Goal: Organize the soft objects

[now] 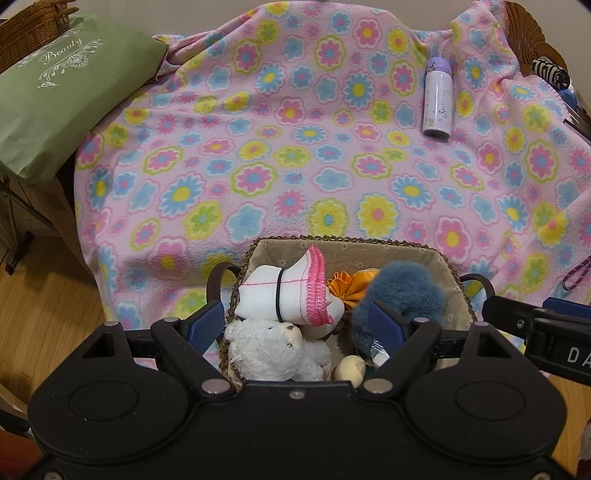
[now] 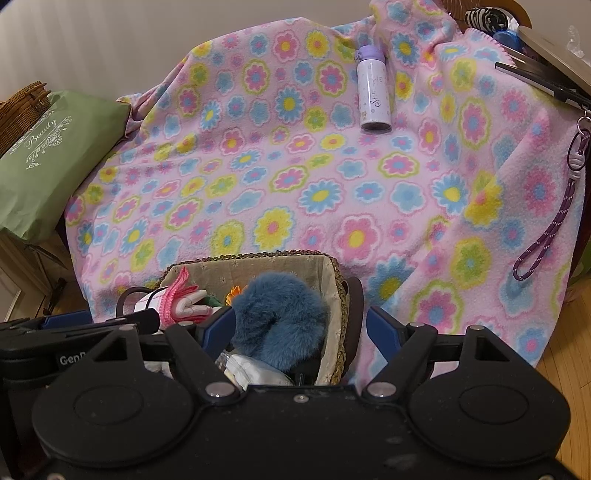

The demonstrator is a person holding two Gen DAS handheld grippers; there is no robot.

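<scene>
A woven, cloth-lined basket (image 1: 347, 248) sits at the near edge of the flowered blanket. It holds a white sock with pink trim (image 1: 284, 293), a white teddy bear (image 1: 273, 349), an orange fabric flower (image 1: 349, 286), a blue fluffy item (image 1: 404, 291) and a small cream ball (image 1: 351, 367). My left gripper (image 1: 297, 326) is open, its fingers straddling the basket's left wall and contents. In the right wrist view the basket (image 2: 334, 291) shows the blue fluffy item (image 2: 280, 314) and the sock (image 2: 181, 299). My right gripper (image 2: 303, 330) is open, straddling the basket's right wall.
A pink flowered blanket (image 1: 295, 147) covers the surface. A lilac bottle (image 1: 437, 99) lies on it at the back right. A green bag marked "Beauty" (image 1: 62, 92) rests at the left beside a wicker basket (image 1: 26, 33). A purple cord (image 2: 546, 225) hangs at the right. Wooden floor lies below.
</scene>
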